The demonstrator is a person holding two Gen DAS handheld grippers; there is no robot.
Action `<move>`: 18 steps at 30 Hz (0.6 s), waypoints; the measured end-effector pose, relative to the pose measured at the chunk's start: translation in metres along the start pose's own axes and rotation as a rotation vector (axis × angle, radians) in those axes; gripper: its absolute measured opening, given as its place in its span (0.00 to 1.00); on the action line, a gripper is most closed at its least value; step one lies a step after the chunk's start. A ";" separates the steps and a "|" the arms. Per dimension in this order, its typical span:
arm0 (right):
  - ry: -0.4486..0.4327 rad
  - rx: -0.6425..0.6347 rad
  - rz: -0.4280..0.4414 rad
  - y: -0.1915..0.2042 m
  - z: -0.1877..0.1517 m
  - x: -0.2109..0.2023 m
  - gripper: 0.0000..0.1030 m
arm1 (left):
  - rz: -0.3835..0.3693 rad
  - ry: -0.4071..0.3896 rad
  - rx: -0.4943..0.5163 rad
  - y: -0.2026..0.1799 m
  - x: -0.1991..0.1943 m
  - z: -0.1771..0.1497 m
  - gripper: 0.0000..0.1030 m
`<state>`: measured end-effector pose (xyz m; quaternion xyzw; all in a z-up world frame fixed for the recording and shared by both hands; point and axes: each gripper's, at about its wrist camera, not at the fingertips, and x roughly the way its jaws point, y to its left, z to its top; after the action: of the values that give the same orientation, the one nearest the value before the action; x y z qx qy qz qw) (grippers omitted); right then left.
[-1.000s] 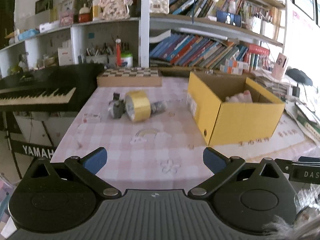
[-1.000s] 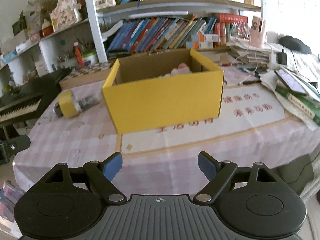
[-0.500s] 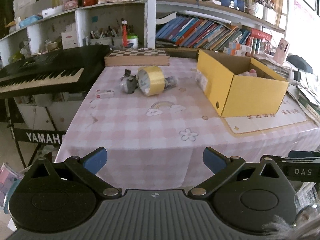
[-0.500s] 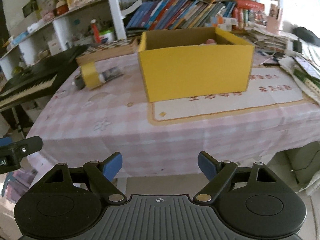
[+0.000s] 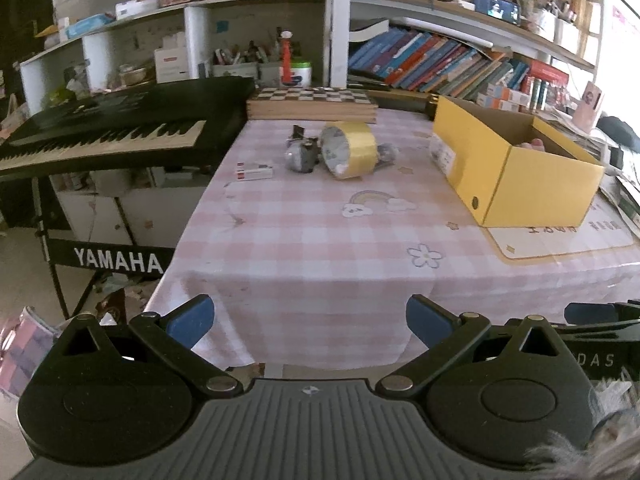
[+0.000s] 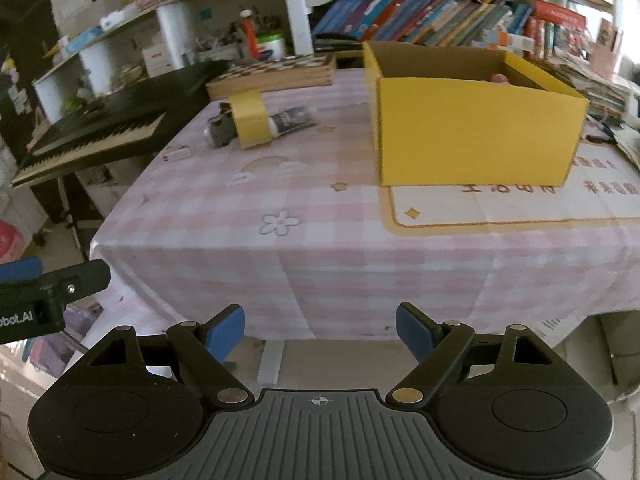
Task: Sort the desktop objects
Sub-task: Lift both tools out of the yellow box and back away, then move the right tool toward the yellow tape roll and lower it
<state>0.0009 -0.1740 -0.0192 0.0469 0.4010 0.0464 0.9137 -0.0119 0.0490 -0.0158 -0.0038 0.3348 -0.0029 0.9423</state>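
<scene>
While both tongs hang off the near table edge at the bottom of each frame, neither grabs anything: left gripper (image 5: pixel 310 316) and right gripper (image 6: pixel 320 326) are spread wide, nothing between the blue pads. The yellow tape roll (image 5: pixel 350 149) sits upper middle of the left view beside a small grey gadget (image 5: pixel 301 156), well apart from the yellow box (image 6: pixel 472 120) at upper right.

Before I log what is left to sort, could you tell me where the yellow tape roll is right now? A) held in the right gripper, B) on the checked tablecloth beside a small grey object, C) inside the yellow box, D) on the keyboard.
B: the yellow tape roll lies on the checked tablecloth next to a small grey object, outside the yellow box.
</scene>
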 end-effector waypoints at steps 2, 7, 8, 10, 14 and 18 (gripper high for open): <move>-0.001 -0.011 0.003 0.004 0.001 0.001 0.83 | 0.005 0.000 -0.006 0.004 0.001 0.001 1.00; -0.010 -0.034 0.005 0.013 0.007 0.003 0.83 | 0.000 -0.011 -0.015 0.010 0.003 0.005 1.00; -0.013 -0.038 0.004 0.014 0.008 0.003 0.83 | -0.004 -0.013 -0.017 0.012 0.004 0.007 1.00; -0.017 -0.044 0.001 0.017 0.011 0.004 0.83 | -0.009 -0.020 -0.019 0.013 0.004 0.009 1.00; -0.027 -0.052 0.001 0.022 0.017 0.006 0.83 | -0.007 -0.030 -0.027 0.018 0.005 0.012 1.00; -0.038 -0.073 0.010 0.030 0.024 0.007 0.83 | 0.000 -0.042 -0.038 0.023 0.005 0.016 1.00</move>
<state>0.0225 -0.1449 -0.0046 0.0163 0.3812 0.0648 0.9221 0.0026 0.0724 -0.0064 -0.0216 0.3149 0.0037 0.9489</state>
